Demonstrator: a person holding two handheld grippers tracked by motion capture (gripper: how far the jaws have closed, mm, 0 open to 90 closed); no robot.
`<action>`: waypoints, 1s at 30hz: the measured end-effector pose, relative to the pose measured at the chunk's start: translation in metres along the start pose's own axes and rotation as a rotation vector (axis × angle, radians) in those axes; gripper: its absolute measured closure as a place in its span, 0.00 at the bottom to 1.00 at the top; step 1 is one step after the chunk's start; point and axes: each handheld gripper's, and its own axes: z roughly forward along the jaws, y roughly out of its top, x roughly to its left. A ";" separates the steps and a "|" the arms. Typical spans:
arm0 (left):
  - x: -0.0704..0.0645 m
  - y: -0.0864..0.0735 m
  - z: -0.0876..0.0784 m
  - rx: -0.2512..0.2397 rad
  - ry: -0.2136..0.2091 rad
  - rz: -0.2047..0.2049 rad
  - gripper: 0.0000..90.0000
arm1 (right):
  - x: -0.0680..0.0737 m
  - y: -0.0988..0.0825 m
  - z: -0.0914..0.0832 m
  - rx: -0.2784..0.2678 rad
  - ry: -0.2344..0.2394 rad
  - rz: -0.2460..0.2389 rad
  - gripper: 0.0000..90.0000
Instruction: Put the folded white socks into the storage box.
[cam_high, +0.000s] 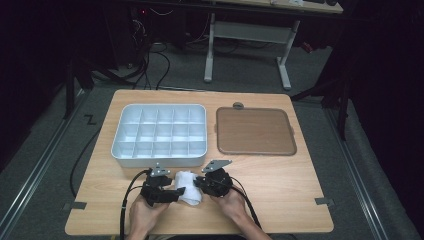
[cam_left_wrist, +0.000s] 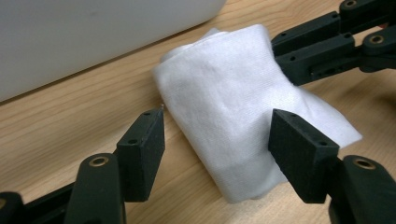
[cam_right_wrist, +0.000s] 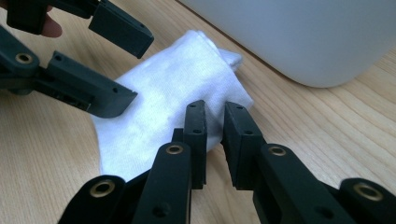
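White cloth (cam_left_wrist: 233, 107) lies between the left gripper's (cam_left_wrist: 219, 144) spread fingers (cam_left_wrist: 142, 149).

— What carries it all?
— A light wooden table (cam_high: 280, 190), mid-frame.
— And what lies on it?
— A white compartment tray (cam_high: 159, 133) upper left, a brown mat (cam_high: 255, 131) upper right, a folded white cloth (cam_high: 187, 187) at lower centre.

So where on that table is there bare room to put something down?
Bare wood lies right of the right gripper, below the brown tray, and left of the left gripper. It is crowded around the white cloth beside the divided white box.
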 end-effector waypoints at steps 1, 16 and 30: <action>0.001 0.001 -0.001 -0.001 0.005 0.003 0.41 | 0.000 0.000 0.001 -0.001 0.004 0.004 0.89; 0.002 0.013 -0.016 -0.057 -0.009 -0.050 0.39 | 0.013 0.004 0.009 -0.016 0.020 -0.013 0.86; 0.005 0.022 -0.005 -0.095 0.005 -0.123 0.29 | -0.012 -0.015 -0.038 -0.089 -0.064 0.047 0.79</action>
